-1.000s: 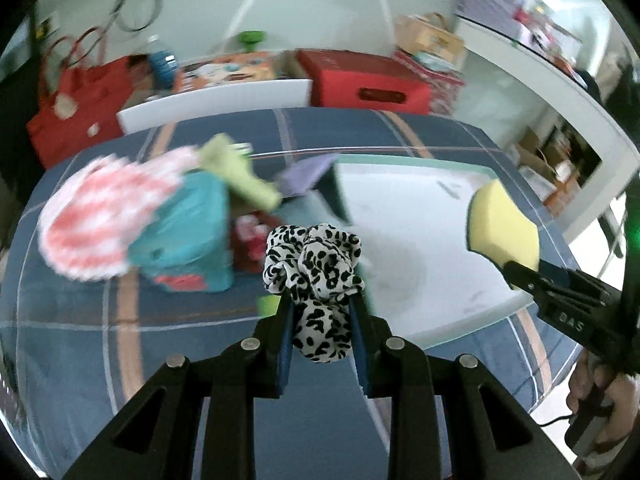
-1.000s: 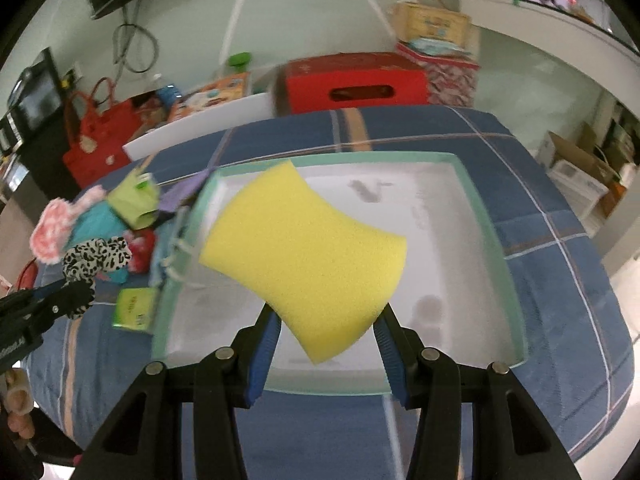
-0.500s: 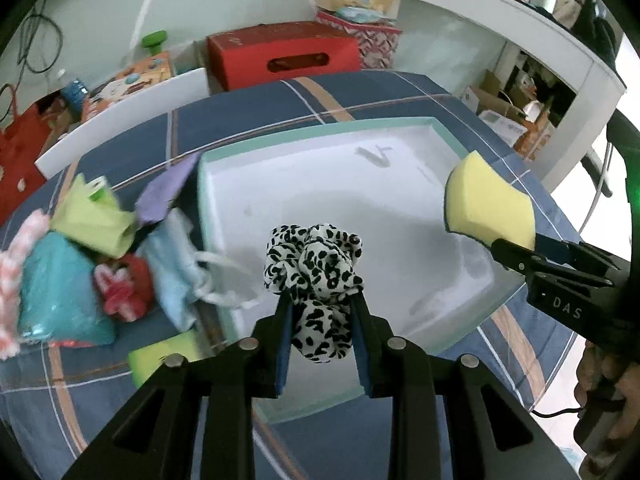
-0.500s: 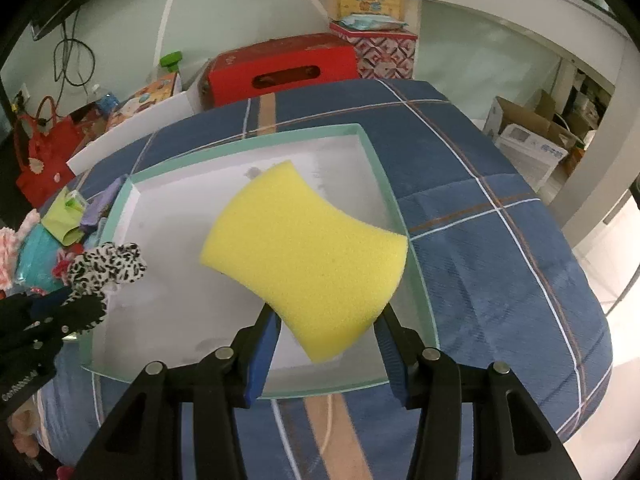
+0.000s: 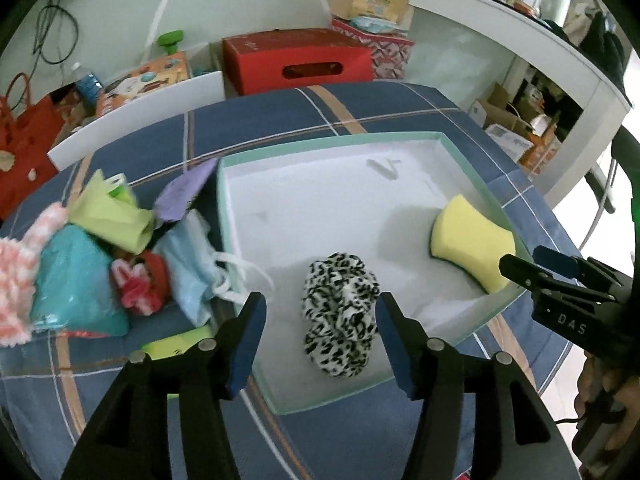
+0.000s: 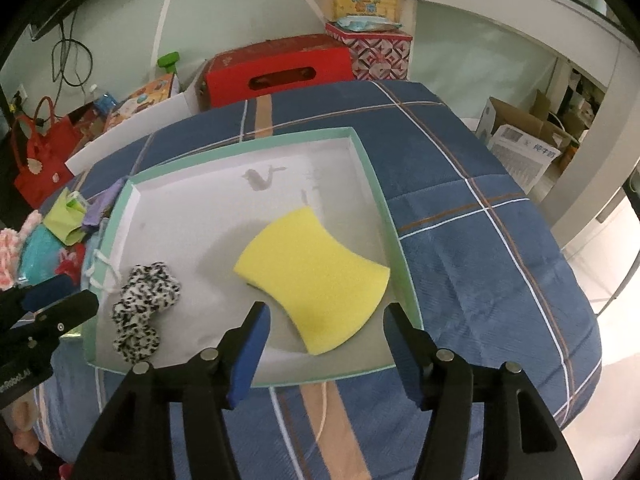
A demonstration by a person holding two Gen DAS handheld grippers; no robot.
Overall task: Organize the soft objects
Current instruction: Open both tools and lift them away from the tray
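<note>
On a blue plaid tablecloth point(image 6: 460, 208), both claws are spreading open, having just dropped a leopard-print fabric scrunchie point(image 5: 340, 312) and yellow foam sponge point(image 6: 316, 276) into the white, mint-rimmed tray point(image 6: 248, 148), leaving the left gripper point(image 5: 320, 336) and right gripper point(image 6: 326, 344) empty for more.

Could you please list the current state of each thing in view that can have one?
Left hand-held gripper: jaws opening, gripping nothing.
Right hand-held gripper: jaws opening, gripping nothing.
Leopard scrunchie: released, lying in tray.
Yellow sponge: released, lying flat in tray.
Tray: open, holding both.
Pile of soft items: outside tray, unsorted.
</note>
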